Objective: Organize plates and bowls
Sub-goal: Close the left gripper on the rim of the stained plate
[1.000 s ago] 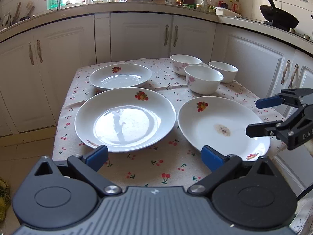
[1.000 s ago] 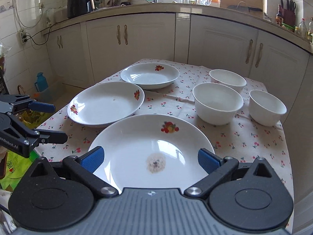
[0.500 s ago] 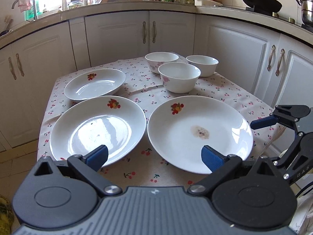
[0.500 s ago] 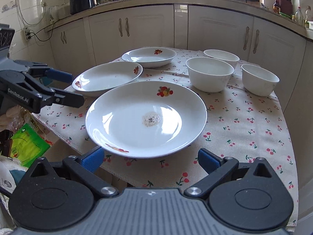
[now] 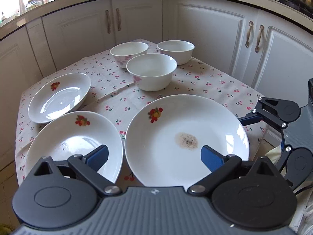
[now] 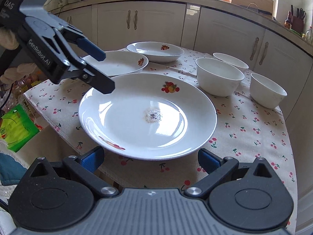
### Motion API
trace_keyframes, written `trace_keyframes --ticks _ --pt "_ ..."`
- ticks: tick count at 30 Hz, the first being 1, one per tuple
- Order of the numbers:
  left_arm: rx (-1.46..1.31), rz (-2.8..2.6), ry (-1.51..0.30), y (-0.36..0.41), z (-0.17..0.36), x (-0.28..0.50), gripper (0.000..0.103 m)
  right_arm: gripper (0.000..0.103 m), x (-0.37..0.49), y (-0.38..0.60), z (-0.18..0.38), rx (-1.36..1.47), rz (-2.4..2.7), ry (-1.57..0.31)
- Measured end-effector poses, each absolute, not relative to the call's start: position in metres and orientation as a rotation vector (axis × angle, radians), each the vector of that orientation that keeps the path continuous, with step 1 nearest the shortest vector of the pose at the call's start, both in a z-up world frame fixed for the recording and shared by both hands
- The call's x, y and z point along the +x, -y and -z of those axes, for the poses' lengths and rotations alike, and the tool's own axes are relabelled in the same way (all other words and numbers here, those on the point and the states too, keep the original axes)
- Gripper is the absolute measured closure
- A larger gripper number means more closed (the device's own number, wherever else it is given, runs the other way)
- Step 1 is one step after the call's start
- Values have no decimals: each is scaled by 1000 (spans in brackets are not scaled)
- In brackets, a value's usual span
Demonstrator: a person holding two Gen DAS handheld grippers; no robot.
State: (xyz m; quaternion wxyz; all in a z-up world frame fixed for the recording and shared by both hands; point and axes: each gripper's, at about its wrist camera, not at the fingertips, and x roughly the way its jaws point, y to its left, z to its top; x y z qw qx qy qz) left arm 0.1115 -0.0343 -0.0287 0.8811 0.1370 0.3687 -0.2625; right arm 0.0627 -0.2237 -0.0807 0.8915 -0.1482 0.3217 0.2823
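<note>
- Stained plate (image 6: 147, 115) sits at the near edge of the cherry-print tablecloth (image 6: 254, 129)
- Two clean plates beyond its left side, three bowls beyond its right
- Left gripper (image 6: 100, 71) over its left rim, spread, empty
- Right gripper (image 6: 149, 159) before its near rim, spread, empty

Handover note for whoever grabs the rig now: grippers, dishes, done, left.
Left gripper: open, empty, hovering over the near plates.
Right gripper: open, empty, at the near rim of the large white plate with a brown residue spot.
Two more white fruit-print plates and three white bowls sit apart on the cherry-print tablecloth.
Done: nothing stacked.
Left: stack plates, nest bowls.
</note>
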Motion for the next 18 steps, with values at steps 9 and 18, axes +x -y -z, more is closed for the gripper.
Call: trace_keyframes --ticks 9,18 --pt "349 661 -818 57 36 159 5 0 69 220 82 -294 -590 -676" --pt "387 755 -954 72 47 198 10 0 70 217 81 -300 -579 -684"
